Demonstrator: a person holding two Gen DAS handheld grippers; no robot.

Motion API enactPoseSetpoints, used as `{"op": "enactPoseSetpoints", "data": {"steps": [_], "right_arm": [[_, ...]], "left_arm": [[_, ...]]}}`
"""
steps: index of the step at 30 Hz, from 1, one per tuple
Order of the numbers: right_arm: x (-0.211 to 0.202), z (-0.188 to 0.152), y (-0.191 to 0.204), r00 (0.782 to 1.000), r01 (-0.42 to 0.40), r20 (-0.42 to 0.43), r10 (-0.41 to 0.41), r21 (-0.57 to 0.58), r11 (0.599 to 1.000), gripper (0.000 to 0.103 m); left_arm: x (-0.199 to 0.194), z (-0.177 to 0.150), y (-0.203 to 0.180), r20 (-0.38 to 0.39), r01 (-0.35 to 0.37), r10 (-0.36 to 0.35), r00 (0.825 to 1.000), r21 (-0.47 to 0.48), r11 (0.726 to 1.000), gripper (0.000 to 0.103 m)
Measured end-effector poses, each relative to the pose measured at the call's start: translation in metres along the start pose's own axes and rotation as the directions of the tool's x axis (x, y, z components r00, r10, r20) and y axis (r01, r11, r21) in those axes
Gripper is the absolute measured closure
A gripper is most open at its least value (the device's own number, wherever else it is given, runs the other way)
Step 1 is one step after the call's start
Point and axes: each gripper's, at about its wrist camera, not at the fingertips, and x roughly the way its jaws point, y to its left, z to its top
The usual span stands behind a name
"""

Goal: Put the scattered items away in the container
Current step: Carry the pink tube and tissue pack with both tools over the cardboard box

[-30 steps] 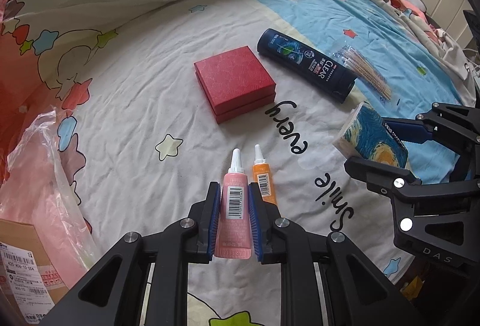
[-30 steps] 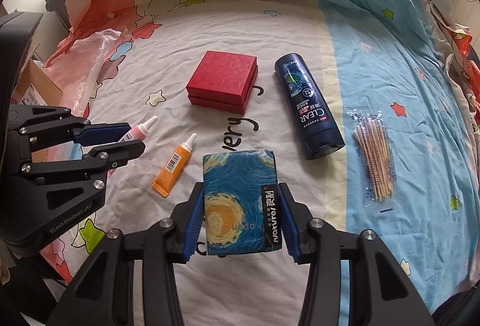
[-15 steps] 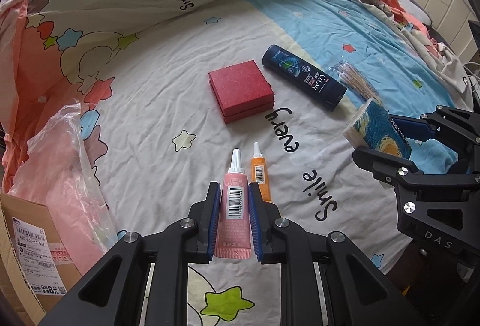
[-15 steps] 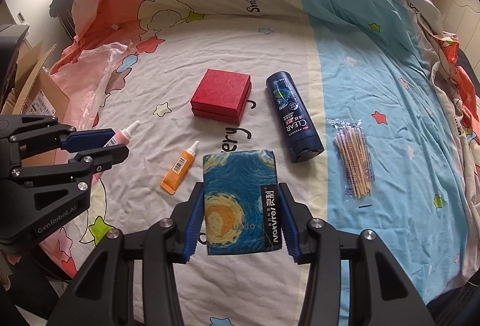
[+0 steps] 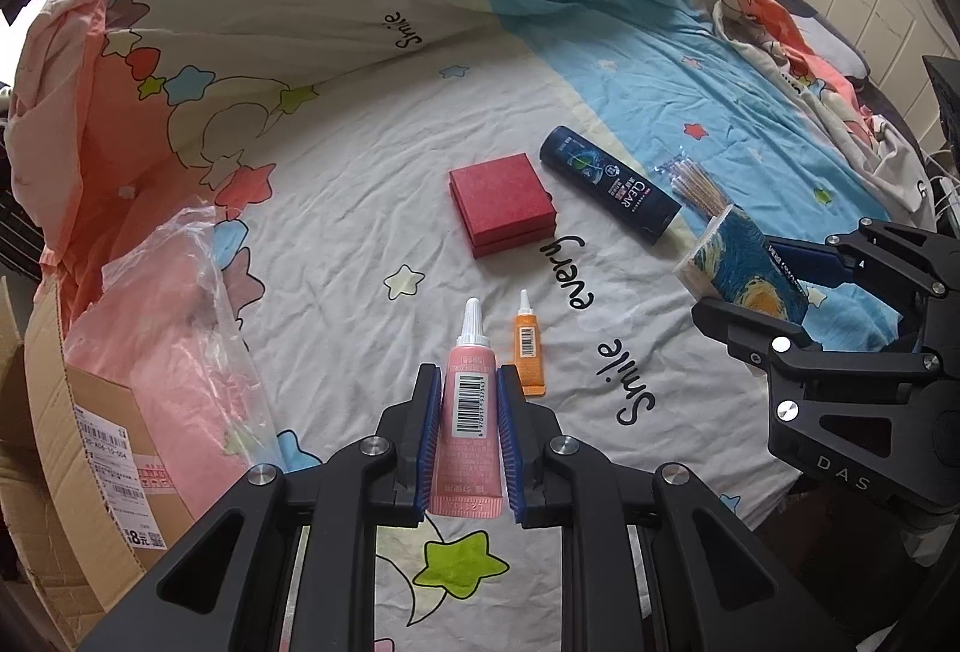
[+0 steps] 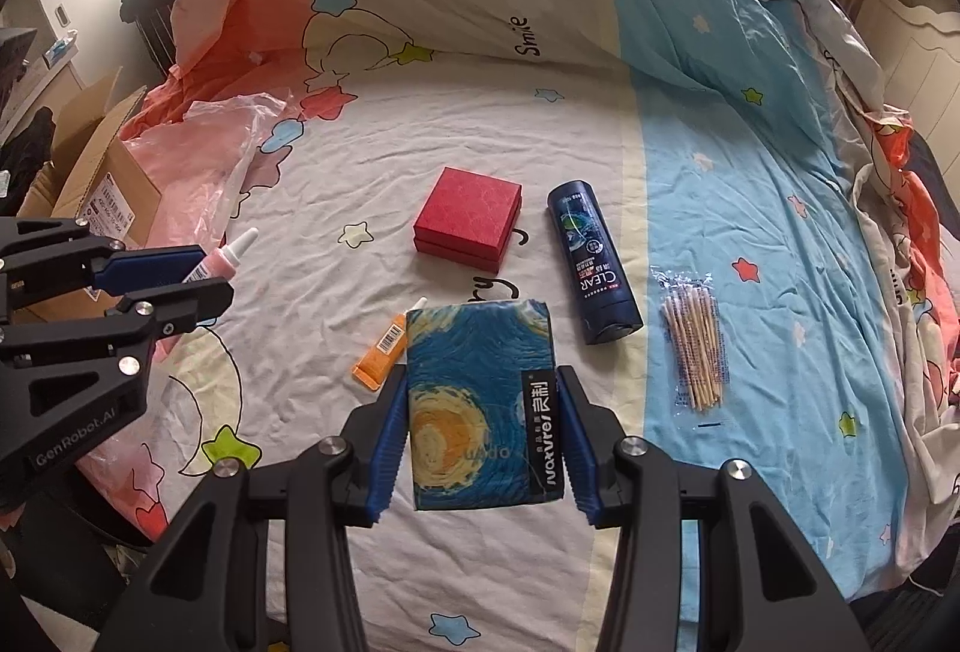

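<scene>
Left gripper (image 5: 468, 424) clamped on pink tube (image 5: 468, 412), nozzle pointing forward. Right gripper (image 6: 483, 430) clamped on starry-print tissue pack (image 6: 480, 400), held flat. Both loads lifted clear of bed (image 6: 372, 159).

Cardboard box (image 5: 72, 412), lined with pink plastic bag (image 5: 174, 316), left of pink tube: likely container.

Carry both leftward above box rim, release only over opening. Avoid snagging loose bag edge.

Left on bed, right of box: orange tube (image 5: 527, 346), red box (image 5: 503, 205), shampoo bottle (image 5: 609, 184), cotton swab packet (image 6: 693, 346).
</scene>
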Motion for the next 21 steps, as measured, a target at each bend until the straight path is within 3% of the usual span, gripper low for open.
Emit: {"op": "enactPoseSetpoints", "data": {"steps": [21], "right_arm": [[-0.034,0.042,0.096,0.995,-0.067,0.065,0.079,-0.172,0.983,0.059]], "left_arm": [[-0.055,-0.03,0.095,0.019,-0.107,0.112,0.993,-0.198,0.974,0.084]]}}
